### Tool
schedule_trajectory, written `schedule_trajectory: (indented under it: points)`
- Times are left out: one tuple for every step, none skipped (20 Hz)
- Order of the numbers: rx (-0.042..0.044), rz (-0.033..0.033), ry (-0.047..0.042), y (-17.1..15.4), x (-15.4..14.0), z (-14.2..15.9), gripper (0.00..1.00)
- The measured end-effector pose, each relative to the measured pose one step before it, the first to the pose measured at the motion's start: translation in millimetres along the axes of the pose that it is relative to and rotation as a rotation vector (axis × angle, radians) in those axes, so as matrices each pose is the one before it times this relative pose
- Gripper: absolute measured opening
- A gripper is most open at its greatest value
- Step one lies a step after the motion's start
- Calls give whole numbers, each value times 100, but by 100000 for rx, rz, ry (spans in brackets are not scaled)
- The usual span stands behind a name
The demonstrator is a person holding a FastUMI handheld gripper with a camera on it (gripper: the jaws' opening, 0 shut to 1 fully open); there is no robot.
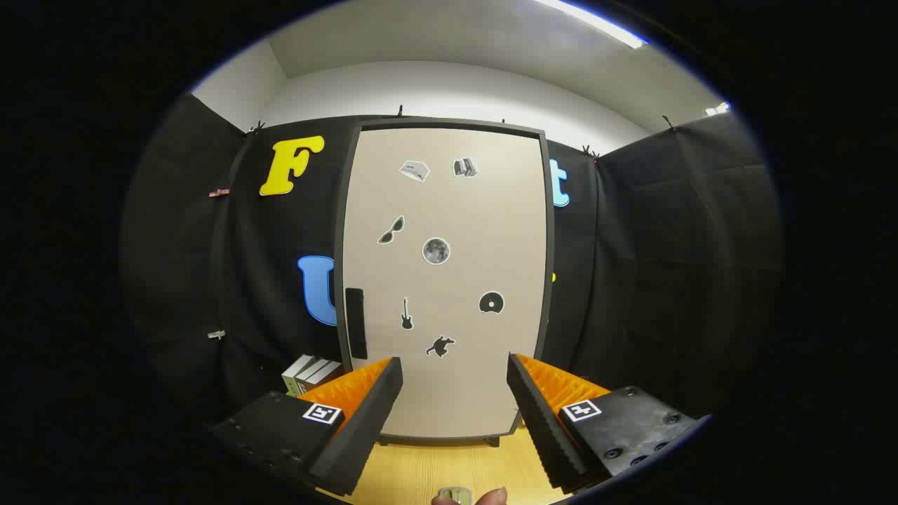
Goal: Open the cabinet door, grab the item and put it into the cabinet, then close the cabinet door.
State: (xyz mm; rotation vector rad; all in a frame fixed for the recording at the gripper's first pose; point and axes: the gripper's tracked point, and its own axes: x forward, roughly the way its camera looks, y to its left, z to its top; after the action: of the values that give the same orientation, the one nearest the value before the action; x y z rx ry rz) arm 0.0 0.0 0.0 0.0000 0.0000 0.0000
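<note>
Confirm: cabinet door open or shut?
Shut. The beige cabinet door with stickers sits flush in its dark frame, black handle untouched. The gripper is open, its fingers short of the door.

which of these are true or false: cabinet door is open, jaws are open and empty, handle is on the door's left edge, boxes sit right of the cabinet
1. The cabinet door is open. False: it is shut.
2. The gripper has its jaws open with nothing between them. True.
3. The black handle sits at the door's left edge. True.
4. The boxes stand right of the cabinet. False: they stand left of it, beyond the left finger.
</note>
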Motion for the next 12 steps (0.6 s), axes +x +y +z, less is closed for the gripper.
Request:
schedule_trajectory:
  points:
    - [-190, -53, -83, 108, -38, 47, 98]
    - [-21, 195, -222, 225, 57, 131, 98]
    - [22, 159, -304, 131, -54, 100, 98]
    - [-35, 39, -294, 195, -4, 108, 98]
    - [-99, 79, -175, 151, 37, 83, 98]
    - [-97, -11, -132, 104, 15, 34, 98]
    - [-91, -69, -38, 124, 43, 60, 98]
    - [-24, -125, -52, 70, -16, 33, 98]
    - [-28, 184, -253, 45, -13, 64, 98]
    - [-163, 166, -210, 111, -71, 75, 98]
    - [-215, -53, -176, -3, -38, -7, 98]
    - [-229, -54, -144, -6, 41, 45, 98]
